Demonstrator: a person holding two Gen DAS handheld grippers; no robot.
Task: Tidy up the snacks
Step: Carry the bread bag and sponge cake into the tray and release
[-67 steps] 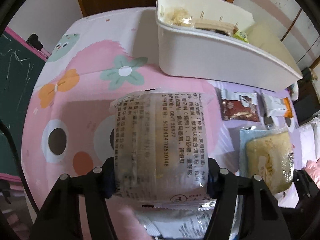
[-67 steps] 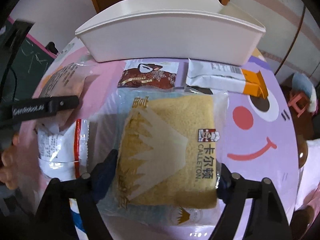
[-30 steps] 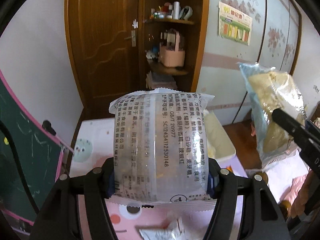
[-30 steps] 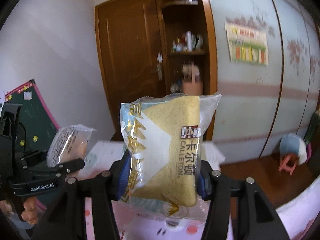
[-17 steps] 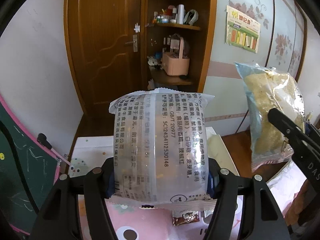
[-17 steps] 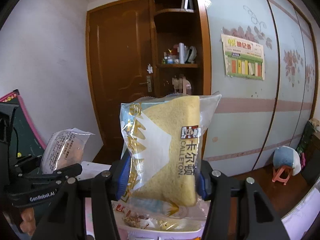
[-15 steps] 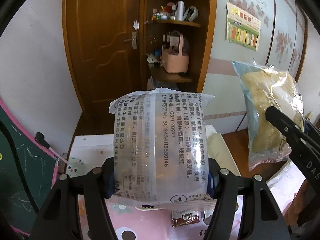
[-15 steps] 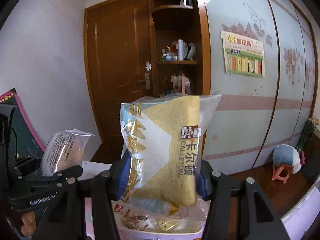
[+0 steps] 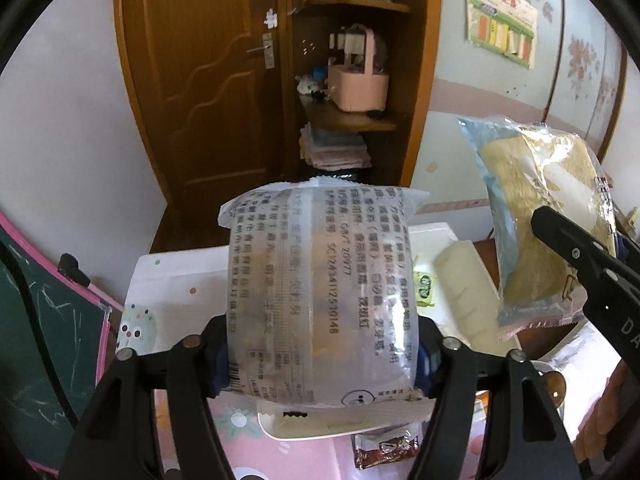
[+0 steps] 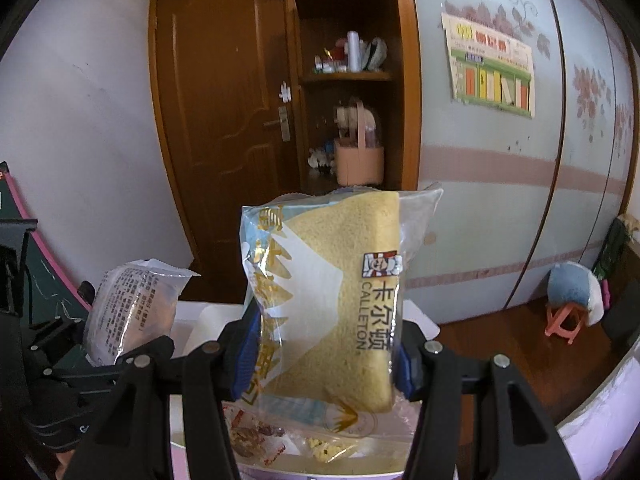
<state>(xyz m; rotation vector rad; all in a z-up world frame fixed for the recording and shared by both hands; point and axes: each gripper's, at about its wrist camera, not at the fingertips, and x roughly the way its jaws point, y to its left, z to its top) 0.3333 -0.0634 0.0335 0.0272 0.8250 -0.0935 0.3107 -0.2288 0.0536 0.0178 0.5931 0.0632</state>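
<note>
The left claw (image 9: 322, 350) is spread about as wide as a clear printed snack packet (image 9: 320, 292) and pinches it by both side edges, the blue pads pressed into the wrapper. The packet stands upright, lifted above the white bin (image 9: 460, 280) and the pink desk (image 9: 312, 456). The right claw (image 10: 324, 354) grips a wrapped yellow sponge cake (image 10: 336, 300) the same way, its fingers (image 10: 244, 352) squeezing the bag from both sides, with the cake upright over the bin, where other wrapped snacks (image 10: 256, 436) lie. A dark red snack packet (image 9: 384, 448) rests on the desk beside the bin. Behind both stand a brown door (image 9: 200, 80) and a corner shelf (image 9: 352, 116) holding a pink basket (image 9: 358, 88)
</note>
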